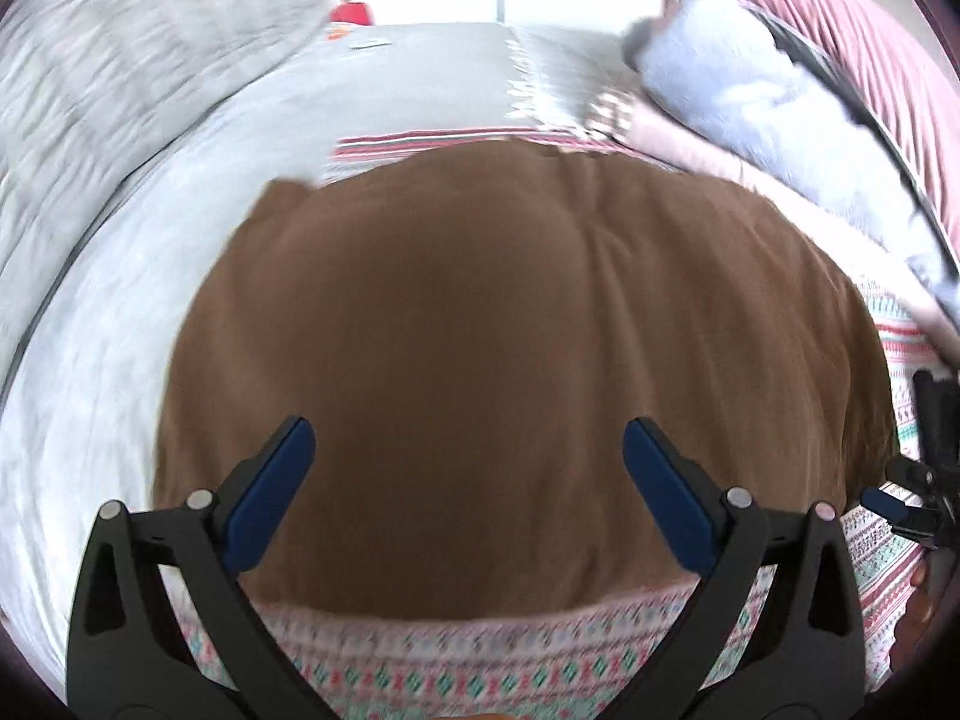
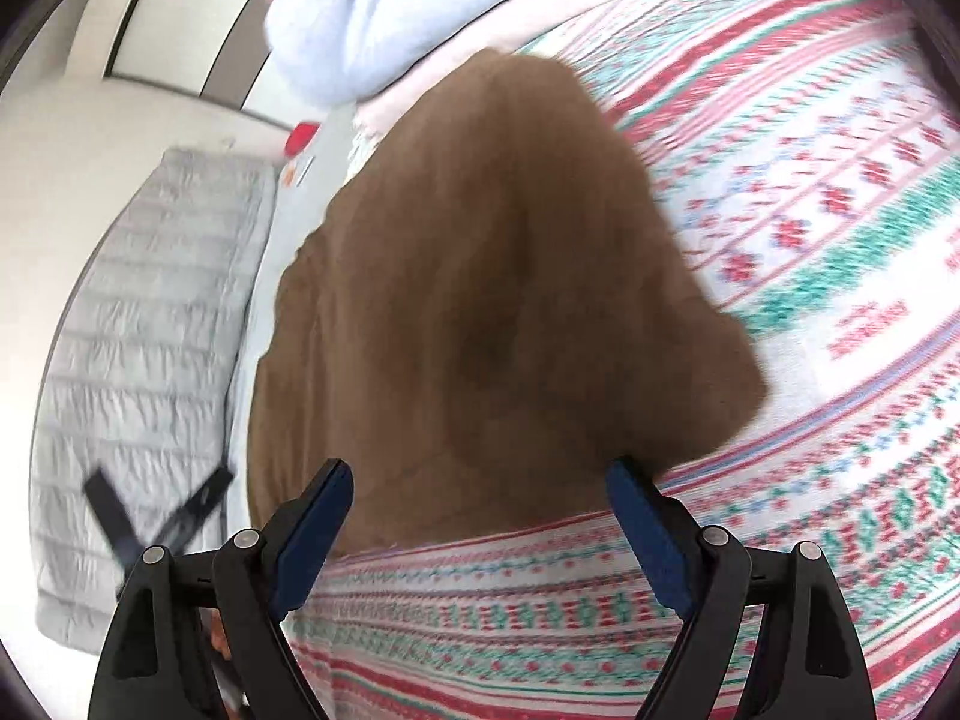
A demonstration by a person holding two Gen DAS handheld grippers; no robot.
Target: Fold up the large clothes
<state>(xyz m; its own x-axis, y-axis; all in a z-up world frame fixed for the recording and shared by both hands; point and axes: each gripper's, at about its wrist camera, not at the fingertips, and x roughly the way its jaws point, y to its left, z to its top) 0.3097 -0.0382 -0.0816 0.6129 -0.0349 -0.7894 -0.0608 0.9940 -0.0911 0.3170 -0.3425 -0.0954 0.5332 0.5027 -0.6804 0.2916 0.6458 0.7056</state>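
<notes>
A brown garment point(image 1: 480, 330) lies spread flat on a patterned red, green and white blanket point(image 1: 456, 654). My left gripper point(image 1: 468, 450) is open and empty, hovering just above the garment's near part. In the right wrist view the same brown garment point(image 2: 480, 300) lies on the blanket point(image 2: 810, 210), with a folded corner at the right. My right gripper point(image 2: 480, 492) is open and empty, over the garment's near edge. The right gripper also shows at the right edge of the left wrist view point(image 1: 924, 480).
A light blue garment point(image 1: 750, 84) and a dark pink one point(image 1: 870, 30) are piled at the far right. A grey quilted duvet point(image 2: 150, 330) and grey sheet point(image 1: 120, 300) lie at the left. A small red object point(image 1: 351, 13) sits far back.
</notes>
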